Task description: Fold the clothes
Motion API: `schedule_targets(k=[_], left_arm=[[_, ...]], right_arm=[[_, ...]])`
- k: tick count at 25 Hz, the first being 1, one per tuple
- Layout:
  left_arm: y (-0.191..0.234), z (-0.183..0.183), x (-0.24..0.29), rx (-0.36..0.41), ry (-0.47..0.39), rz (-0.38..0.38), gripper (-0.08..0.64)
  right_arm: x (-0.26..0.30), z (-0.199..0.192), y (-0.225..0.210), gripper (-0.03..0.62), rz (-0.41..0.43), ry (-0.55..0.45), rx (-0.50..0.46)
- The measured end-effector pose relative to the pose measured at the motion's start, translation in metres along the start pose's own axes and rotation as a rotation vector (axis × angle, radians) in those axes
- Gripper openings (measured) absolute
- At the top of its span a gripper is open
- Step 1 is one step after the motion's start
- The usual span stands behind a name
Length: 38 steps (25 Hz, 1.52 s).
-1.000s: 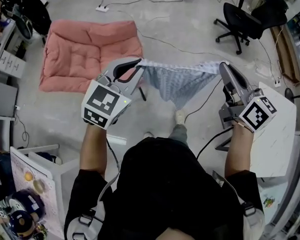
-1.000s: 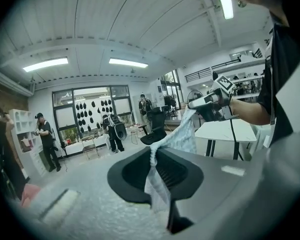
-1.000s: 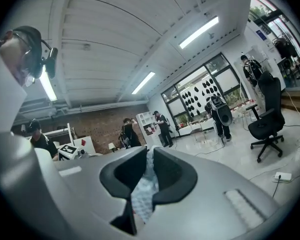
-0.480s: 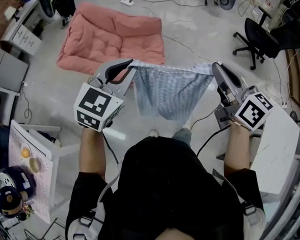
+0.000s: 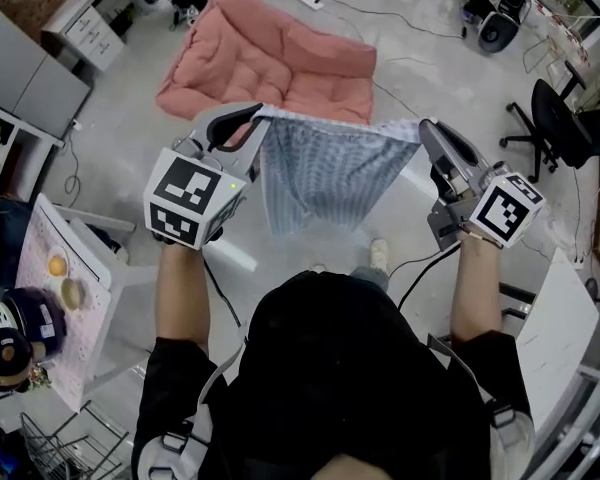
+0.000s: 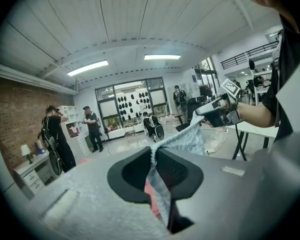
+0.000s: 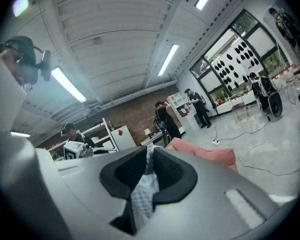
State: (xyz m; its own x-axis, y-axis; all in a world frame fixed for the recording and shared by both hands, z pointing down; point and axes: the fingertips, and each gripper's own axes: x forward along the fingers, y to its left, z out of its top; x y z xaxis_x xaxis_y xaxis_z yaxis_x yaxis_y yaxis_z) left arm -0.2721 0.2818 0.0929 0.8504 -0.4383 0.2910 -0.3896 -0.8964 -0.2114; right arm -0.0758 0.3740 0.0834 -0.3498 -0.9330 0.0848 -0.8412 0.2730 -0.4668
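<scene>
Pink cushion [image 5: 280, 53] lies beyond the stretched blue garment [image 5: 330, 168].

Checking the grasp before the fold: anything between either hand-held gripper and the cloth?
Nothing visible. The left hand-held gripper and the right hand-held gripper each pinch a top corner of the blue cloth, which hangs free between them.

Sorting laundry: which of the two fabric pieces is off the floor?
The pale blue garment, held up between the left tool and right tool; the pink quilted pad lies on the floor.
</scene>
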Motion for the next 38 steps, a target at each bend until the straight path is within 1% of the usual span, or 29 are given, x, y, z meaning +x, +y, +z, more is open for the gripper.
schedule_targets(k=[3, 7, 11, 14, 18, 21, 23, 26, 30, 35, 38], left_arm=[[0.021, -0.005, 0.0, -0.035, 0.019, 0.032, 0.038], [0.053, -0.02, 0.011, -0.082, 0.053, 0.079, 0.038], [0.08, -0.028, 0.034, -0.123, 0.079, 0.13, 0.038], [0.094, -0.03, 0.057, -0.129, 0.097, 0.154, 0.038], [0.112, -0.022, 0.107, -0.128, 0.116, 0.189, 0.038], [0.127, -0.012, 0.154, -0.118, 0.144, 0.238, 0.038], [0.137, -0.008, 0.184, -0.121, 0.167, 0.276, 0.038], [0.149, -0.005, 0.226, -0.149, 0.198, 0.324, 0.038], [0.157, 0.001, 0.284, -0.165, 0.24, 0.374, 0.037], [0.162, 0.003, 0.338, -0.183, 0.283, 0.397, 0.037], [0.158, 0.001, 0.361, -0.179, 0.315, 0.385, 0.037]], right_arm=[[0.029, 0.003, -0.002, 0.046, 0.059, 0.027, 0.04], [0.066, -0.002, -0.012, 0.046, 0.086, 0.089, 0.066], [0.1, 0.0, -0.028, 0.046, 0.128, 0.134, 0.093], [0.113, 0.005, -0.049, 0.044, 0.12, 0.148, 0.089], [0.13, 0.021, -0.091, 0.046, 0.137, 0.167, 0.1], [0.147, 0.036, -0.133, 0.044, 0.168, 0.191, 0.105], [0.159, 0.045, -0.159, 0.044, 0.191, 0.221, 0.114], [0.177, 0.053, -0.198, 0.044, 0.227, 0.28, 0.121], [0.193, 0.064, -0.255, 0.044, 0.251, 0.352, 0.145], [0.202, 0.069, -0.309, 0.044, 0.261, 0.385, 0.254], [0.201, 0.067, -0.331, 0.044, 0.24, 0.393, 0.263]])
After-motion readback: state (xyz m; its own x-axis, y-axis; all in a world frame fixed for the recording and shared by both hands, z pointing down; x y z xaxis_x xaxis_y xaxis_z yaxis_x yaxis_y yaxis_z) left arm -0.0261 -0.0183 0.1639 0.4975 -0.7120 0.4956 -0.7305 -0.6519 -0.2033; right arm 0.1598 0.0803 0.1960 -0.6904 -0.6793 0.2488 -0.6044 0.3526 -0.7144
